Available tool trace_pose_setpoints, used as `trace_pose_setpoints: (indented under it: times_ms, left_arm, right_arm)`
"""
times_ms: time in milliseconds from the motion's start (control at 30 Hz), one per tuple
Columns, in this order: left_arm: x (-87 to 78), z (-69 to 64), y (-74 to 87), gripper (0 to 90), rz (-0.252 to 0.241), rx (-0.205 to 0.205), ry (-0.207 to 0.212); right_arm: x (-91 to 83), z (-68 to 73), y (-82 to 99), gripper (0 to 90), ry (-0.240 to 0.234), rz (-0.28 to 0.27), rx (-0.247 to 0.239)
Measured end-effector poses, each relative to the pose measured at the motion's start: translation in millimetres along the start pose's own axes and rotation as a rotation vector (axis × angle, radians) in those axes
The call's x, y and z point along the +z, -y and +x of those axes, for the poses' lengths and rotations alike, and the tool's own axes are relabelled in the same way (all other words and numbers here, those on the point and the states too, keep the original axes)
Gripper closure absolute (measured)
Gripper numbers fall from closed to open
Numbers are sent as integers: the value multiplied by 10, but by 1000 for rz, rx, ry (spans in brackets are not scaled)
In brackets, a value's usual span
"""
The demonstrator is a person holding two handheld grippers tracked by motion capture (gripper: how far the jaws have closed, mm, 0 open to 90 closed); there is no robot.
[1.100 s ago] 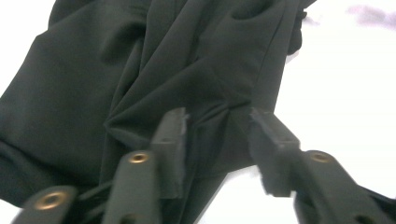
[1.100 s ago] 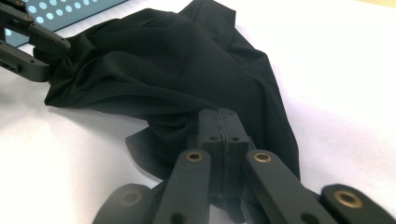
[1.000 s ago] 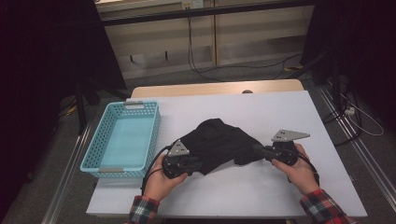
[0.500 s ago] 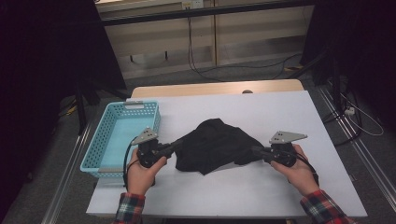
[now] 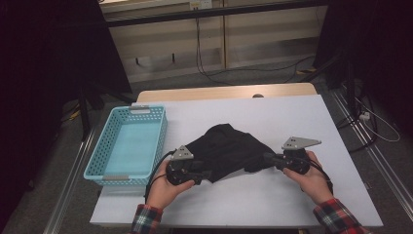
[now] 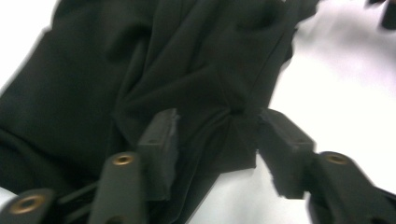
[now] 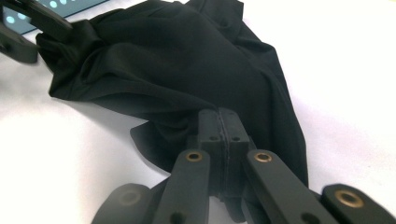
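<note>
- The black cloth lies crumpled in a heap on the white table, near my edge, between my two tools.
- My right gripper has its jaws pressed flat together on the cloth's right-hand edge; in the right gripper view the fabric runs away from the pads and a fold is pinched between them.
- My left gripper stands about half open and its jaws have just been opening. A bunched fold of the cloth lies between the pads, but they do not press on it, so on that side I hold nothing.
- In the high view my left hand sits at the cloth's left corner, my right hand at its right.
- The blue basket stands just left of the cloth, with nothing in it.
- By my reckoning the work is at an early stage: the cloth is neither spread flat nor folded, and it is not in the basket. One corner is secured; the left one is yet to be gripped before I can pull the fabric out or lift it.
</note>
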State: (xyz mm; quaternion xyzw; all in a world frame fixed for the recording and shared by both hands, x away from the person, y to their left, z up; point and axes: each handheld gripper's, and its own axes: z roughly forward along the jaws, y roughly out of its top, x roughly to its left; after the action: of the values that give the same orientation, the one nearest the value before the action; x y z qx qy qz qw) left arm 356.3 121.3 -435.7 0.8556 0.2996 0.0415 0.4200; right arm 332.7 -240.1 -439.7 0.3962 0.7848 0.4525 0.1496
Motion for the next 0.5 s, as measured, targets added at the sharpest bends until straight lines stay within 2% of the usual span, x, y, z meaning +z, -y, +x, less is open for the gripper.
trace_pose_setpoints:
  times_ms: [67, 100, 267, 333, 400, 500]
  left_arm:
    - [53, 7, 29, 399, 21, 39, -30]
    - [69, 7, 38, 389, 27, 44, -37]
    - [151, 16, 66, 403, 51, 106, -75]
    - [154, 27, 61, 420, 52, 114, -88]
    - [151, 42, 64, 474, 56, 83, -69]
    - [144, 49, 65, 562, 58, 69, -61]
  right_arm:
    - [3, 5, 0, 900, -3, 1, -2]
    - [5, 6, 0, 900, -3, 2, -2]
    - [24, 12, 2, 900, -6, 12, -6]
    - [27, 22, 1, 900, -5, 14, -11]
    - [29, 26, 1, 900, -7, 14, -12]
    - [24, 22, 5, 900, -7, 15, -10]
